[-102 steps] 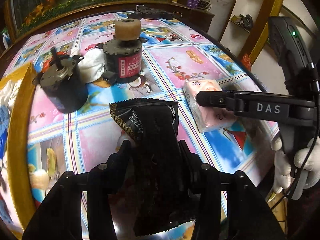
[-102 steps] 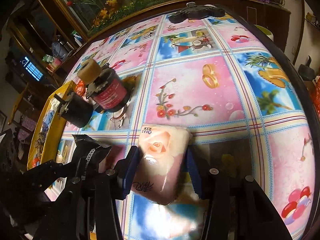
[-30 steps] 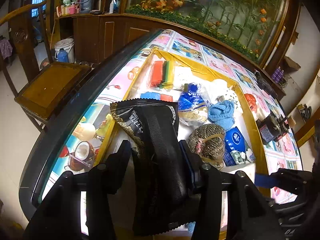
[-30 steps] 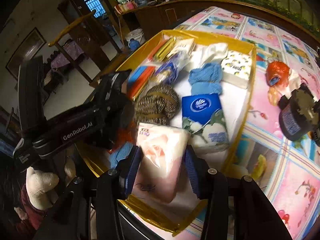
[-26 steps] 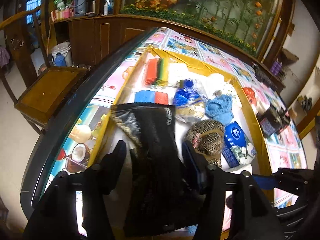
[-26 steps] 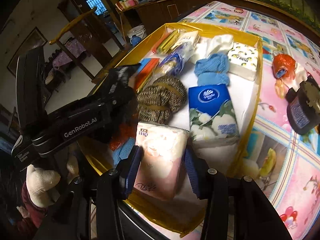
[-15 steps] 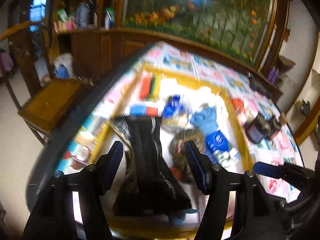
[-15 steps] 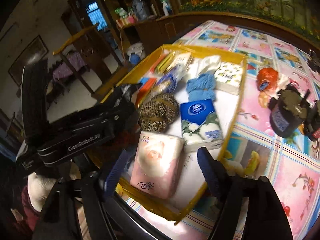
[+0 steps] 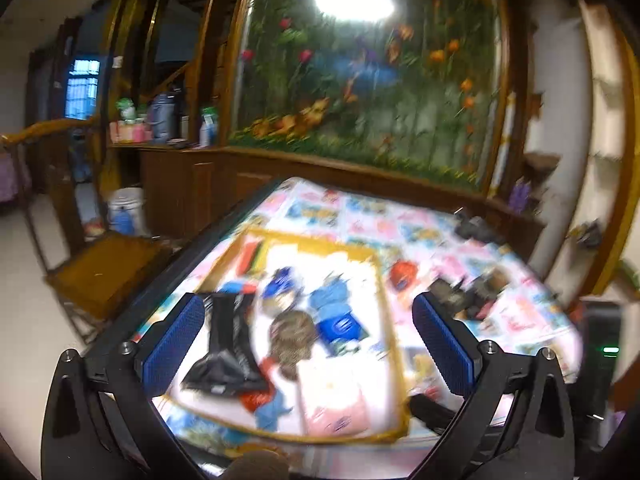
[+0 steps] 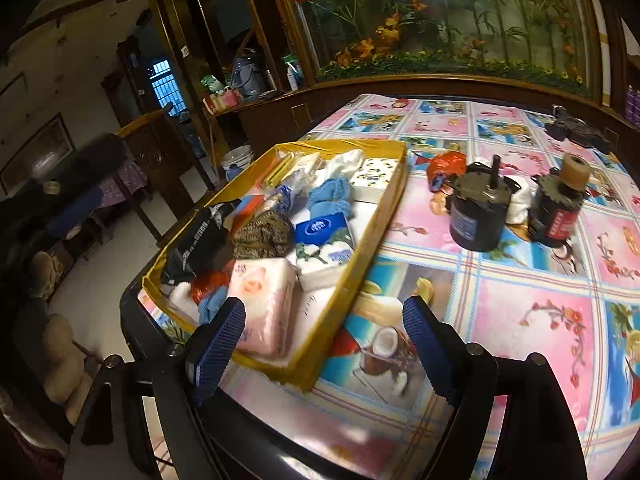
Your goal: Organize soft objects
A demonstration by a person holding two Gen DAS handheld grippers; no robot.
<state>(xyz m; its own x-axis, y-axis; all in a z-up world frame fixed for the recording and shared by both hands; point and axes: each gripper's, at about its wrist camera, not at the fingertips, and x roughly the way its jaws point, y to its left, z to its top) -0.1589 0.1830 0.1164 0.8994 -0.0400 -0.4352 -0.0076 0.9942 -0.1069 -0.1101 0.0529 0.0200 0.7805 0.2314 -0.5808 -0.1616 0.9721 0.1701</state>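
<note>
Left wrist view first, and it's blurry. The left tongs (image 9: 308, 328) have nothing between the blue pads (image 9: 172, 338), and the jaws are opening wide. Below them the yellow tray (image 9: 394, 344) sits on the desk (image 9: 532, 320) near its edge, packed with soft stuff. The black pouch (image 9: 228, 344) lies flat at the tray's left side, apart from the pads, so I'd say that one is dropped off. The pink tissue pack (image 9: 332, 396) is in the near corner next to it.

Right wrist view is much sharper. The right tongs (image 10: 324, 340) are also empty, jaws opening, hovering over the tray's (image 10: 360, 264) near corner. The pink tissue pack (image 10: 264, 300) rests inside against the near wall, no pad touching it (looks released to me). Behind it are the black pouch (image 10: 200, 240), a blue tissue pack (image 10: 324, 240), a brown knit ball (image 10: 260, 236) and blue yarn (image 10: 330, 196), all crowded together, which makes sense if the tray is the collecting spot.

Out on the desk (image 10: 540, 300), two motors (image 10: 478, 216) stand well apart from the tray, probably left out because they're hard. An orange bag (image 10: 446, 164) and something white (image 10: 520, 200) beside them may be next.
</note>
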